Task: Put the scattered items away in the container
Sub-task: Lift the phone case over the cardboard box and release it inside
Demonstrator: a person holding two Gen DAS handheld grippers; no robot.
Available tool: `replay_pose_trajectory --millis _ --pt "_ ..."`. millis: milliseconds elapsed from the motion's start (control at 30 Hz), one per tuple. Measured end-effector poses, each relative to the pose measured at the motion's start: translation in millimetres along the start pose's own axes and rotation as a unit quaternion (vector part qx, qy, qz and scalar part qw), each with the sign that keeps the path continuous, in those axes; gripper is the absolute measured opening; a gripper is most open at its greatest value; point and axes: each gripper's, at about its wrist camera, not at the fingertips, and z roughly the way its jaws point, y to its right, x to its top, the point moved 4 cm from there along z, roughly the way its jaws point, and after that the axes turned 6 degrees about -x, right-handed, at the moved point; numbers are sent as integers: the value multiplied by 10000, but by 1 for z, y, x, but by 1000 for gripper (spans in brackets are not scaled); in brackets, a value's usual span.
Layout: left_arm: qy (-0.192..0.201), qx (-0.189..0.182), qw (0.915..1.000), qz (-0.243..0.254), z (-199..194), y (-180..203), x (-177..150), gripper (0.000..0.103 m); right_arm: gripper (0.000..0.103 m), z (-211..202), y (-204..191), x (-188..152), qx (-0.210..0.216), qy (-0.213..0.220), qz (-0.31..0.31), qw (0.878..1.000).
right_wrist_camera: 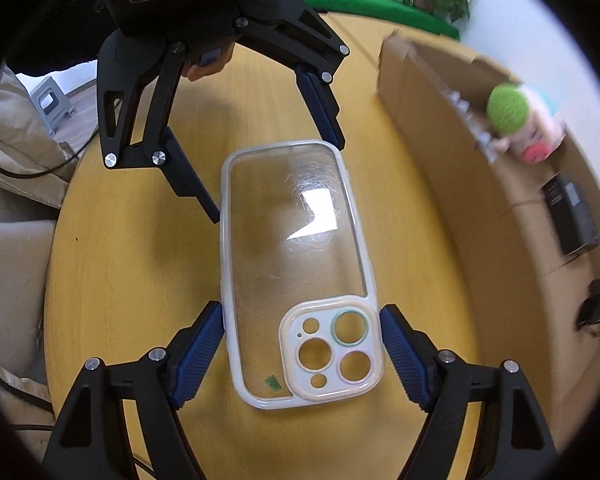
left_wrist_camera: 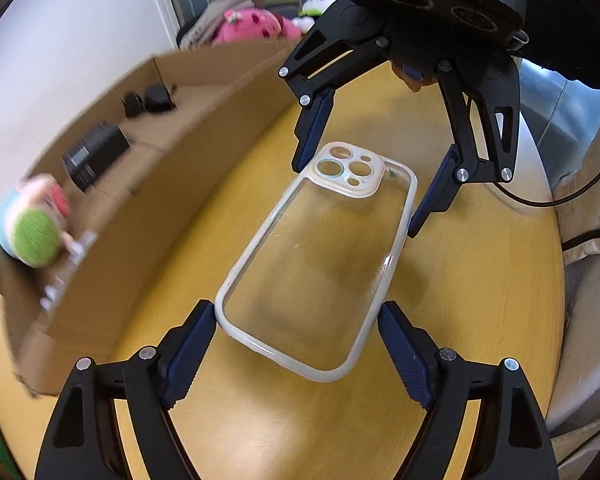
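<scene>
phone case [left_wrist_camera: 320, 264] pinched endwise by left tool [left_wrist_camera: 296, 332], right tool [right_wrist_camera: 302, 344]; cardboard box [left_wrist_camera: 148, 208]: plush toy [left_wrist_camera: 32, 220], black adapter [left_wrist_camera: 96, 156]

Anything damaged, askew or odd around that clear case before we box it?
The clear white-rimmed phone case has fine scratches across its back and a small green smudge near the camera cutouts. Otherwise it sits squarely between the left gripper and right gripper, one at each end.
</scene>
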Motion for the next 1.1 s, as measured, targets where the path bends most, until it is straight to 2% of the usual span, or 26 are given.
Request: replay_pose_trajectory --millis 233,367,533,767,1100 --pt "295 473 9976 416 -57 -25 42 86 78 -58 9 29 -547 267 -164 9980" --pt "418 737 9944 634 -72 -55 79 86 78 -80 29 36 -854 308 -291 9954" --pt "454 918 9918 769 -84 -81 104 86 78 -101 62 44 -1111 349 -398 9924" --pt "337 1059 9897 899 -74 -118 135 86 78 -102 105 48 -1185 221 -438 9917" --pt "22 778 9948 660 -14 -181 151 86 78 -54 171 28 -893 13 -332 9954"
